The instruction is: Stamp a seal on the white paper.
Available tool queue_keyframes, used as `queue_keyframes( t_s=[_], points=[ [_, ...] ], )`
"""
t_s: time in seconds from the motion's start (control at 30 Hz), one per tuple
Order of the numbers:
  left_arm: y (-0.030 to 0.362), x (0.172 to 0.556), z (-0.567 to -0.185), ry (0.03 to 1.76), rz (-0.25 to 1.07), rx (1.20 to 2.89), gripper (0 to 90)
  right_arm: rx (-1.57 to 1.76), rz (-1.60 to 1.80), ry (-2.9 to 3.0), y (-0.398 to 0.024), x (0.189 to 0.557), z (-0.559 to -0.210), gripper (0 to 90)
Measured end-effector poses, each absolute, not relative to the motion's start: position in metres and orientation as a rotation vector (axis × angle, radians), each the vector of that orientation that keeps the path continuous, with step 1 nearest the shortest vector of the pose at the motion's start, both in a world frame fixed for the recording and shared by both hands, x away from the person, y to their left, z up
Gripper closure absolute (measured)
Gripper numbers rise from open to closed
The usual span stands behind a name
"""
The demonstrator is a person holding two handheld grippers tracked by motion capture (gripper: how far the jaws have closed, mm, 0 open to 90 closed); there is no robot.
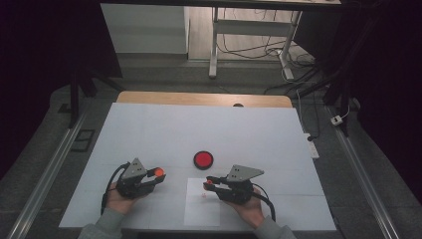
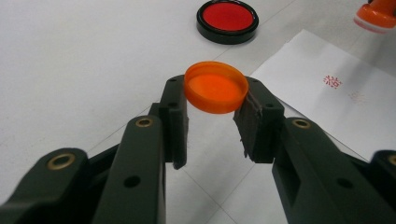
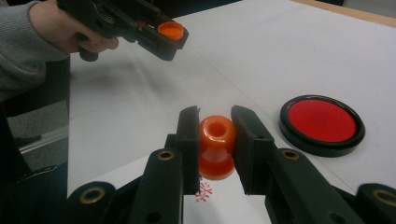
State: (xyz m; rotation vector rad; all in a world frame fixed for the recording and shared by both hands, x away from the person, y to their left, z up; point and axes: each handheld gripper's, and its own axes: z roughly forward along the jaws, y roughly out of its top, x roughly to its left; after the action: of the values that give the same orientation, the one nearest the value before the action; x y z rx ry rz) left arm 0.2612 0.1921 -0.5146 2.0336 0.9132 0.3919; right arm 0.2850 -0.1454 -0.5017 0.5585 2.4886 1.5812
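White matte table (image 1: 149,129), left tongs (image 2: 215,105) gripping round orange cap (image 2: 215,87), right tongs (image 3: 215,140) clamping glossy, probably plastic, stamp (image 3: 217,144).

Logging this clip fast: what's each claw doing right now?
Left claw: closed on the orange cap, held above the table.
Right claw: closed on the orange stamp, just above the paper sheet.

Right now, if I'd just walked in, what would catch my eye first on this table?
Probably the bright red ink pad in its black rim, mid-table on the white cover. Just nearer, the right gripper clamps an orange stamp above a sheet of paper bearing a small red print. To the left, the left gripper holds the stamp's orange cap.
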Motion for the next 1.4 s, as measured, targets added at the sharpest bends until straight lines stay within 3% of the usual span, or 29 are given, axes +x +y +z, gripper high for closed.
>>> queue_keyframes(
  t_s=[1.4],
  points=[
    [0.189,0.262,-0.516,0.899,0.388,2.053,64.7,0.546,1.615,2.42,-0.15,0.282,-0.483,72.5]
  ],
)
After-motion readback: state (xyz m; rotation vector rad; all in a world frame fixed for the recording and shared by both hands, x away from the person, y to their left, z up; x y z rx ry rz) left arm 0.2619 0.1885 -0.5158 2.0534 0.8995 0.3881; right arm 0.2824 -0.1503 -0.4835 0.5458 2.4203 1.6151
